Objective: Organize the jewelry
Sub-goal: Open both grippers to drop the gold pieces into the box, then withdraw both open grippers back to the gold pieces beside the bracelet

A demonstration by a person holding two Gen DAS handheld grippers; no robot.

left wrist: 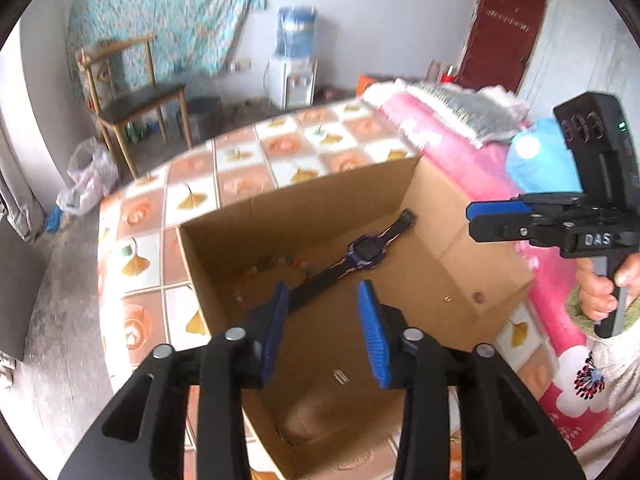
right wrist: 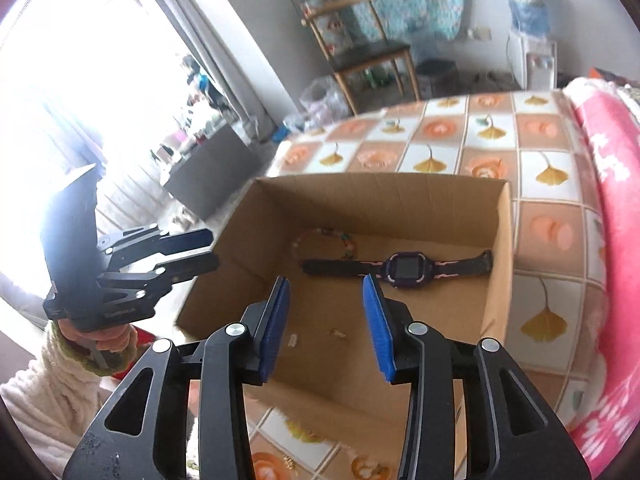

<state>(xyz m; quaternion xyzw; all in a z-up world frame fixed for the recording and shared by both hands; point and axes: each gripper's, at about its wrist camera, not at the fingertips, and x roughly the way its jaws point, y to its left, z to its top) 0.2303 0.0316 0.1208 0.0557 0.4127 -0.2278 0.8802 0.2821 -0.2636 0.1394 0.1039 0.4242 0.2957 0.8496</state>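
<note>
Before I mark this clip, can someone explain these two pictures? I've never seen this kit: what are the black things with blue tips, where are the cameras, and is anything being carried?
No robot here: a person holds a hand-squeezed claw in each hand, each with a fisheye camera looking along its blue pads. One picture comes from the left claw, with the right claw seen side-on; the other picture comes from the right claw and shows the left one. A cardboard box sits on a tile-patterned cloth. Inside lie a dark watch and a bead bracelet. Both claws are open and hold nothing.
</note>
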